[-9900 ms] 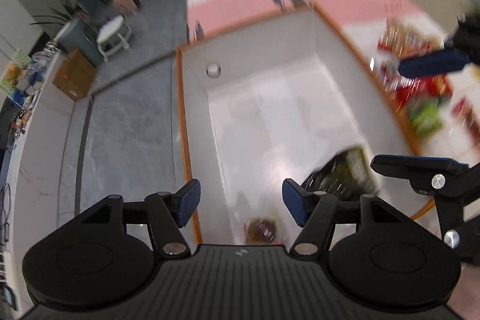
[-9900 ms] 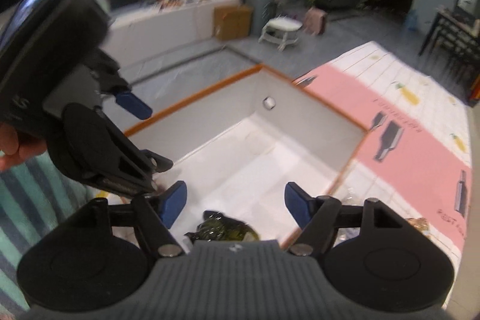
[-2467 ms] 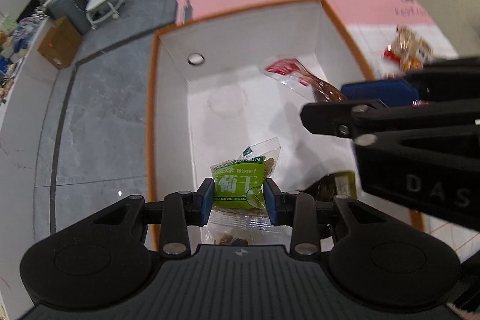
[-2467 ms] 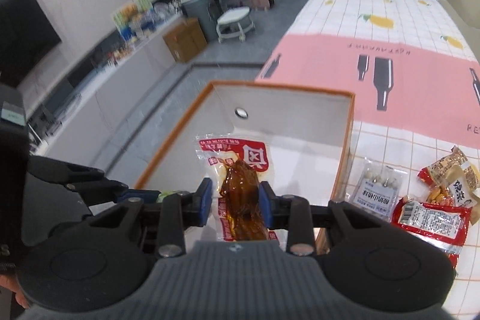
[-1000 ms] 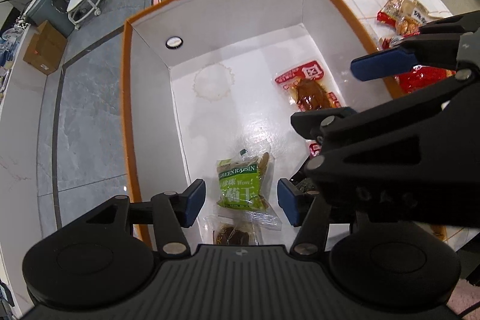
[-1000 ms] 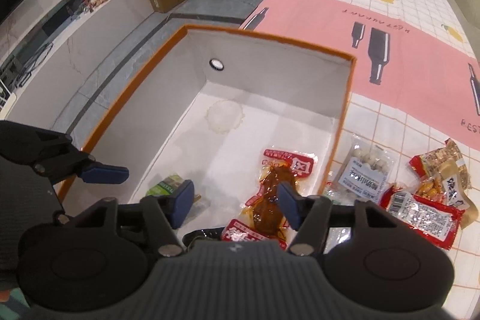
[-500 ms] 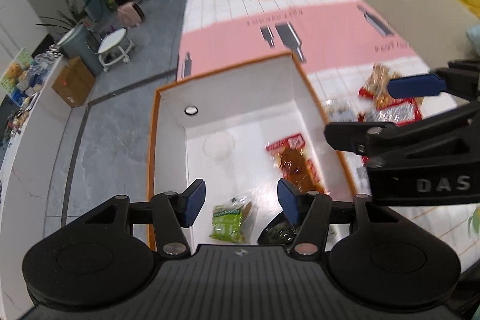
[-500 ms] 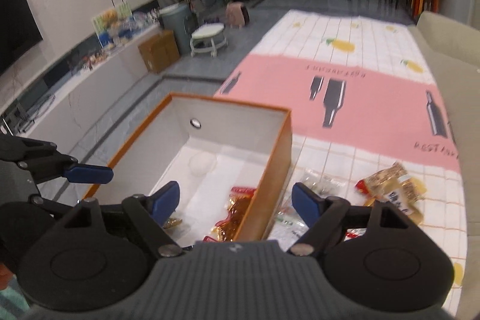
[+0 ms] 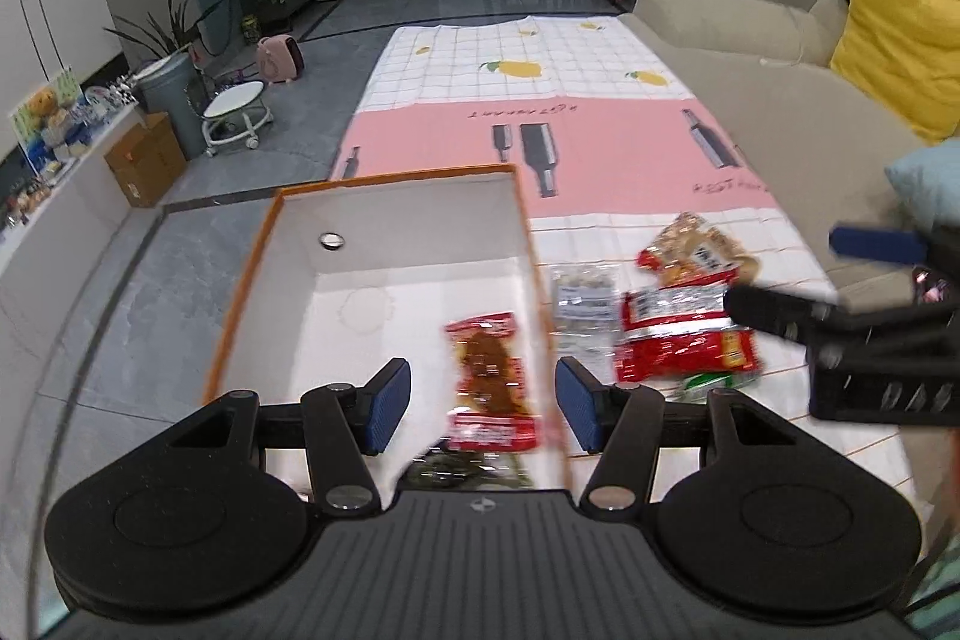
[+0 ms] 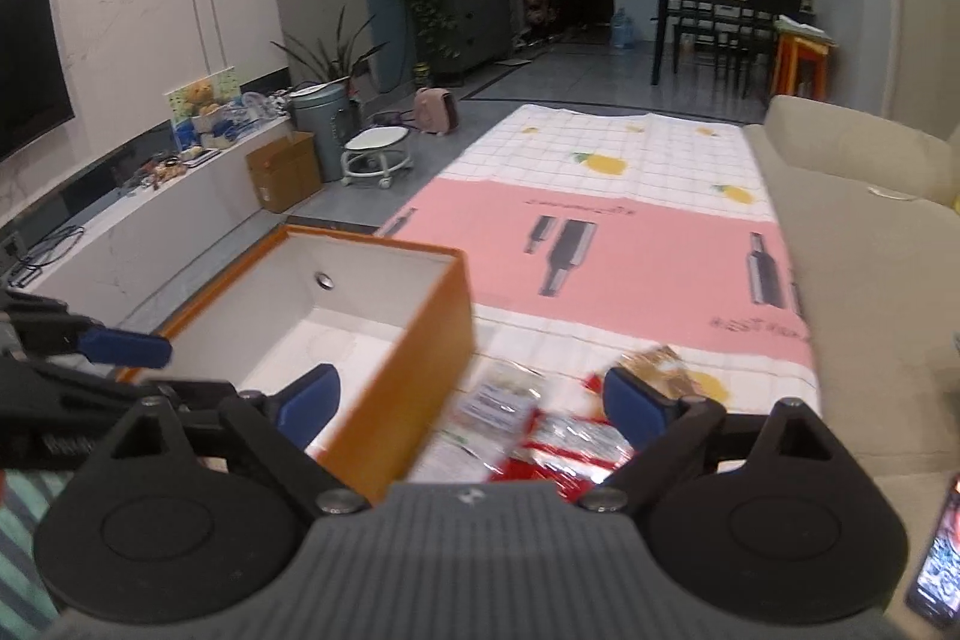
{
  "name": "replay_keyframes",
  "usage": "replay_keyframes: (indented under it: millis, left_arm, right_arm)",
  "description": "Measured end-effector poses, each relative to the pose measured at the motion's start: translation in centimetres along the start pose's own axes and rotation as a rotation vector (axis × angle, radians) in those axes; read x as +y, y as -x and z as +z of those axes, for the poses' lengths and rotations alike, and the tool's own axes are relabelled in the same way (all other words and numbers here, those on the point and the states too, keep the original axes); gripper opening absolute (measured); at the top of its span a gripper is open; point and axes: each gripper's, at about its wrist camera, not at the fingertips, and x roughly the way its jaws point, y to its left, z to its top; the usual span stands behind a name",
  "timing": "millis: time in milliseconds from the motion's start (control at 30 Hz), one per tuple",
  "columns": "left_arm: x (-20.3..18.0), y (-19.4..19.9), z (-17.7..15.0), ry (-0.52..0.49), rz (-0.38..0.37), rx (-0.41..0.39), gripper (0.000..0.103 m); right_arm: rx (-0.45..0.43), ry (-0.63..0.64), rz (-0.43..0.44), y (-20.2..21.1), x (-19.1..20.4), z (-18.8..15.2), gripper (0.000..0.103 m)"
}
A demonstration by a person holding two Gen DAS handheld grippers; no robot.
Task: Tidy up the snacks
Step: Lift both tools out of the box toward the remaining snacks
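Note:
The white box with an orange rim (image 9: 384,244) stands on the cloth. On its floor lie a red meat-snack packet (image 9: 489,376) and a dark packet (image 9: 462,469) at the near end. My left gripper (image 9: 483,403) hovers open above that end, holding nothing. Right of the box lie a clear packet (image 9: 582,304), a red packet (image 9: 684,334) and a tan packet (image 9: 696,244). My right gripper (image 10: 474,403) hangs over the box's right wall (image 10: 420,358) and these loose snacks (image 10: 570,442). Its jaws are opening, with nothing held between them.
A pink and white checked cloth (image 9: 600,142) covers the floor under the box. A beige sofa (image 9: 750,58) with a yellow cushion (image 9: 900,58) runs along the right. A phone (image 10: 936,562) lies at the sofa's near edge. A low white bench (image 10: 180,220) stands left.
Both grippers dropped their packets into the box, then rose and drew back. The right one swung right toward the loose snacks and spread its jaws wider. The green raisin packet is out of view.

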Motion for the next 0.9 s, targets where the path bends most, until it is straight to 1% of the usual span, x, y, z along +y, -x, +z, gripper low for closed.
replay_keyframes:
  millis: [100,267,367,467,500,600,700,767,833,867,900]
  left_arm:
    - [-1.3,0.1,-0.2,0.003,-0.063,-0.004,0.066]
    - [-4.5,-0.5,-0.6,-0.057,-0.121,-0.006,0.065]
    - [-6.1,-1.8,-0.7,-0.066,-0.162,0.016,0.065]
    - [-7.5,-3.3,-0.9,-0.059,-0.192,0.046,0.066]
    - [-7.9,-3.7,-0.9,-0.059,-0.202,0.053,0.067]
    - [-9.0,-5.2,-0.8,-0.071,-0.217,0.064,0.071]
    - [-9.8,-6.8,-0.6,-0.091,-0.212,0.079,0.072]
    - [-10.1,-8.0,-0.4,-0.094,-0.199,0.088,0.072]
    - [-10.1,-9.1,-0.1,-0.085,-0.201,0.097,0.073]
    - [-10.1,-9.7,0.0,-0.079,-0.202,0.102,0.074]
    - [-10.1,-10.2,0.0,-0.072,-0.204,0.107,0.078]
  right_arm:
    - [0.013,-0.010,-0.039,0.2,-1.4,-2.0,0.092]
    - [0.051,0.017,-0.111,-0.2,-3.3,-4.8,0.091]
    - [0.066,0.050,-0.139,-0.6,-4.4,-6.1,0.091]
    - [0.095,0.065,-0.145,-1.1,-5.8,-7.2,0.090]
    - [0.105,0.070,-0.150,-1.4,-6.2,-7.4,0.089]
    - [0.131,0.083,-0.166,-2.1,-7.2,-8.0,0.081]
    - [0.147,0.097,-0.157,-3.1,-8.1,-8.3,0.080]
    - [0.154,0.107,-0.153,-3.7,-8.5,-8.2,0.075]
    - [0.155,0.123,-0.159,-4.4,-8.9,-8.1,0.074]
    - [0.154,0.133,-0.168,-4.8,-9.0,-8.1,0.071]
    - [0.154,0.141,-0.175,-5.2,-9.2,-8.0,0.069]
